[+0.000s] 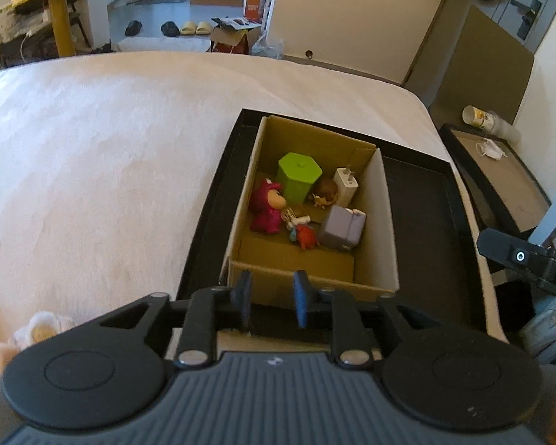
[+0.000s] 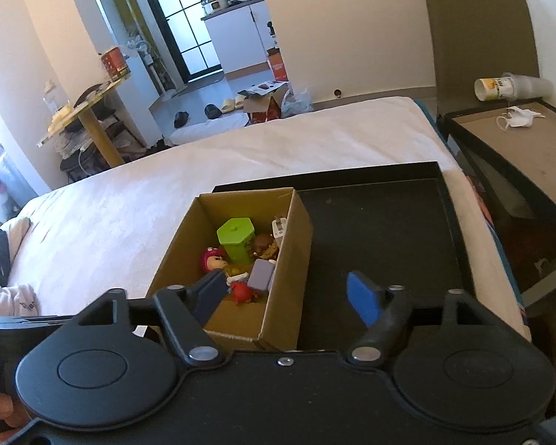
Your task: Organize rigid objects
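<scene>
An open cardboard box (image 1: 378,222) (image 2: 289,259) stands in the left part of a black tray (image 1: 422,218) (image 2: 381,230) on a white bed. It holds a green hexagonal container (image 1: 298,176) (image 2: 236,238), a pink figure (image 1: 267,204) (image 2: 213,259), a white charger (image 1: 346,184) (image 2: 280,227), a lilac block (image 1: 341,228) (image 2: 261,276), a brown figure (image 1: 326,189) (image 2: 265,246) and a red toy (image 1: 307,237) (image 2: 244,291). My left gripper (image 1: 272,296) hovers over the box's near wall, open and empty. My right gripper (image 2: 289,294) is open wide and empty above the box's near right corner.
The white bed (image 1: 92,148) (image 2: 166,178) spreads left and behind. A dark side table (image 1: 500,178) (image 2: 519,148) with a face mask (image 2: 519,116) and stacked cups (image 2: 507,87) stands right. The right gripper's body (image 1: 526,259) shows at the left view's right edge.
</scene>
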The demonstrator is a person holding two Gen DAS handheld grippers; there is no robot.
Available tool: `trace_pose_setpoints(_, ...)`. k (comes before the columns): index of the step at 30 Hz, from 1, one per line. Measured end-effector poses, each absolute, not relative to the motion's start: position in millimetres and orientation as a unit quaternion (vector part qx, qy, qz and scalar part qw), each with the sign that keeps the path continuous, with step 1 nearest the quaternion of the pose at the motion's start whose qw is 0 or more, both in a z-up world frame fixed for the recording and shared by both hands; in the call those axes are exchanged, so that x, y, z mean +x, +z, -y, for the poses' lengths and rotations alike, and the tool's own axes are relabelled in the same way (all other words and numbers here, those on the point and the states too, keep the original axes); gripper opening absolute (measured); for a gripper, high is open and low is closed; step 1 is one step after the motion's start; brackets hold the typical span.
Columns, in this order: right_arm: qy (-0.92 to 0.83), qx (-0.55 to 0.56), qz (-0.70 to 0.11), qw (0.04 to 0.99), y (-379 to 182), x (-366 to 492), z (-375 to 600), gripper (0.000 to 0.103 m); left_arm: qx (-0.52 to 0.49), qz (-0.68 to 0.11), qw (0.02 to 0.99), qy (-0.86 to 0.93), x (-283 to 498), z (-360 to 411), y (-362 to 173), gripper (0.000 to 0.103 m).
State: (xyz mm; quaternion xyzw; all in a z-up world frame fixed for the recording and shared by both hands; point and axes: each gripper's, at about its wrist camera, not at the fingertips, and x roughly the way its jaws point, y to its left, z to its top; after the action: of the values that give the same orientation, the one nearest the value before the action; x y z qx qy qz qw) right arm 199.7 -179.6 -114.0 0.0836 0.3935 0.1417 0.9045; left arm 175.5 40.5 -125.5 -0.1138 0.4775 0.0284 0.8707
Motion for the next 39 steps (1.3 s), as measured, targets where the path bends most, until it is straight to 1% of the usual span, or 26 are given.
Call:
trace_pose_setpoints(2,0.136,0.085,-0.39,0.907,-111,195,182,0.086,-0.109,-0.476,0.872,0.033,170,-39,-121,0.037)
trace_pose_setpoints(3,0.129,0.087,-0.389,0.908,-110,193,183,0.088,-0.106,-0.475,0.873,0.035,167,-38,-119,0.04)
trace_pose_setpoints(5,0.117,0.086,-0.391,0.909,-107,189,184,0.09,-0.103,-0.474,0.874,0.031,161,-36,-114,0.05)
trace_pose_setpoints(6,0.114,0.084,-0.39,0.91,-105,187,185,0.091,-0.103,-0.474,0.874,0.026,159,-34,-112,0.053)
trace_pose_setpoints(8,0.109,0.086,-0.388,0.911,-102,182,186,0.099,-0.098,-0.473,0.875,0.018,154,-30,-106,0.065)
trace_pose_setpoints(9,0.107,0.088,-0.388,0.911,-101,180,188,0.1,-0.094,-0.472,0.877,0.016,152,-28,-104,0.069)
trace_pose_setpoints(11,0.104,0.09,-0.387,0.912,-99,175,191,0.103,-0.085,-0.47,0.878,0.017,149,-26,-99,0.081)
trace_pose_setpoints(17,0.091,0.094,-0.395,0.91,-94,162,200,0.103,-0.074,-0.461,0.884,0.012,135,-21,-79,0.088)
trace_pose_setpoints(22,0.085,0.09,-0.393,0.911,-84,150,207,0.103,-0.068,-0.454,0.888,0.008,126,-17,-60,0.091)
trace_pose_setpoints(30,0.092,0.101,-0.391,0.91,-62,133,214,0.103,-0.062,-0.431,0.9,-0.005,106,-11,-26,0.093)
trace_pose_setpoints(39,0.077,0.067,-0.382,0.919,-39,114,213,0.103,-0.055,-0.409,0.911,0.002,90,-9,1,0.093)
